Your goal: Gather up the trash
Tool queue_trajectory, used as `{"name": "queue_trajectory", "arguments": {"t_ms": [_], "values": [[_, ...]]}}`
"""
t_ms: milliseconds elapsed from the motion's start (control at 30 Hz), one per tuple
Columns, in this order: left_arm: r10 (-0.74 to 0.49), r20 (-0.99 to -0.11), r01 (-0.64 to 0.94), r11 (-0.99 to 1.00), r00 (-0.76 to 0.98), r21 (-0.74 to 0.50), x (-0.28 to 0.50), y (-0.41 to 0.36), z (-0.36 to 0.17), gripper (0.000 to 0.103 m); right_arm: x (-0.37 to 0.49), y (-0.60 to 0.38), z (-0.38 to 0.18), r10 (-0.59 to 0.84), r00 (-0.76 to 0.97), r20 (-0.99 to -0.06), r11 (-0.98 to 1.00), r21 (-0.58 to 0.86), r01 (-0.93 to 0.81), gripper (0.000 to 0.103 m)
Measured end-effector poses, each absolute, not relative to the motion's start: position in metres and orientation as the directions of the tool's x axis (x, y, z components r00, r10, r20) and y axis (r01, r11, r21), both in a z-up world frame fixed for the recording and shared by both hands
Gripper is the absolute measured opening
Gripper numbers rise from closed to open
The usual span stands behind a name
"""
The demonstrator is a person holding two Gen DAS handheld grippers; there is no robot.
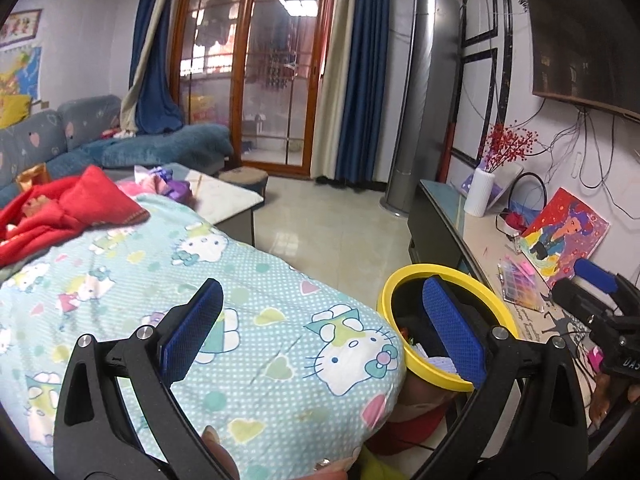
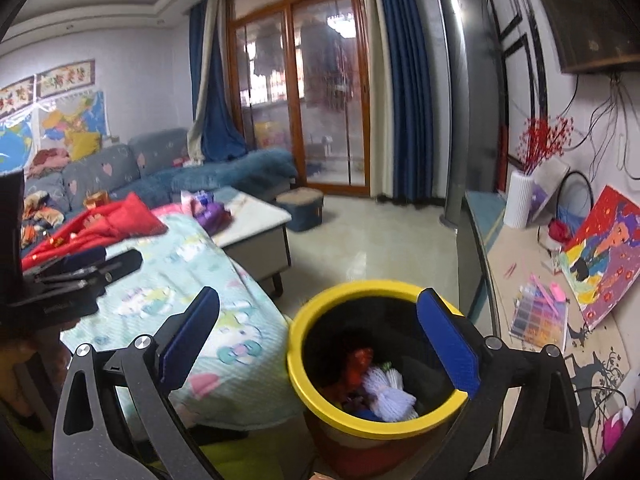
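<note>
Right wrist view: my right gripper [image 2: 320, 340] hangs above the yellow-rimmed bin [image 2: 376, 360], fingers spread wide, nothing between the pads. I judge it sits here because this is the drop spot: the bin's mouth lies between my two blue pads, the right pad [image 2: 448, 344] over the rim at about 3 o'clock of the opening. Inside, toward 6 o'clock of the mouth, I see collected trash: a pale lavender bundle of yarn-like strands [image 2: 390, 394] and something red [image 2: 360, 362] just beside it at its 10 o'clock. The picture is a little blurred here, so I cannot name the red piece. The bin stands upright on the floor, long axis vertical, mouth facing up toward me, tucked between the Hello Kitty blanket [image 2: 192, 300] at its 9 o'clock and the low TV bench [image 2: 520, 280] at its 3 o'clock, I judge within reach of both. The lavender bundle's long axis runs roughly from 10 to 4 o'clock. Left wrist view: my left gripper [image 1: 324, 328] is also spread and holds nothing, hovering over the blanket's edge, with the bin at 3 o'clock behind its right pad. Loose items remain on the bench; I judge more collecting is due.
</note>
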State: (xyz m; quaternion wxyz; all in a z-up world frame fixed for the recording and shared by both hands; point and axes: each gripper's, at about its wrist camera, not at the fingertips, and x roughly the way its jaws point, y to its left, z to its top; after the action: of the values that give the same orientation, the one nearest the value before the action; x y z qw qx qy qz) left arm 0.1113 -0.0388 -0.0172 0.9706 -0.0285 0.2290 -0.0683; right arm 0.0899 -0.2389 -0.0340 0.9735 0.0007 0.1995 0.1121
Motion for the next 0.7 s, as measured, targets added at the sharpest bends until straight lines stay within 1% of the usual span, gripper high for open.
{"name": "queue_trajectory", "arguments": {"t_ms": [133,300,500,700], "values": [[-0.141,-0.417,0.126,0.99,0.898,-0.064,0.093,-0.037,-0.016,0.092,0.069,-0.23,-0.028,0.225,0.921,-0.319,0.974,0.041,-0.223,0.096],[-0.132,-0.356,0.129,0.991,0.925,-0.033,0.063,-0.032,-0.014,0.092,0.048,-0.219,-0.024,0.204,0.946,-0.253,0.979,0.034,-0.202,0.096],[-0.123,-0.336,0.125,0.992,0.934,-0.015,0.038,-0.025,-0.016,0.092,0.033,-0.204,-0.024,0.171,0.96,-0.221,0.984,-0.002,-0.176,0.096],[-0.11,-0.338,0.102,0.994,0.935,-0.042,0.028,-0.014,-0.021,0.092,0.028,-0.196,-0.03,0.138,0.972,-0.188,0.987,-0.053,-0.15,0.096]]}}
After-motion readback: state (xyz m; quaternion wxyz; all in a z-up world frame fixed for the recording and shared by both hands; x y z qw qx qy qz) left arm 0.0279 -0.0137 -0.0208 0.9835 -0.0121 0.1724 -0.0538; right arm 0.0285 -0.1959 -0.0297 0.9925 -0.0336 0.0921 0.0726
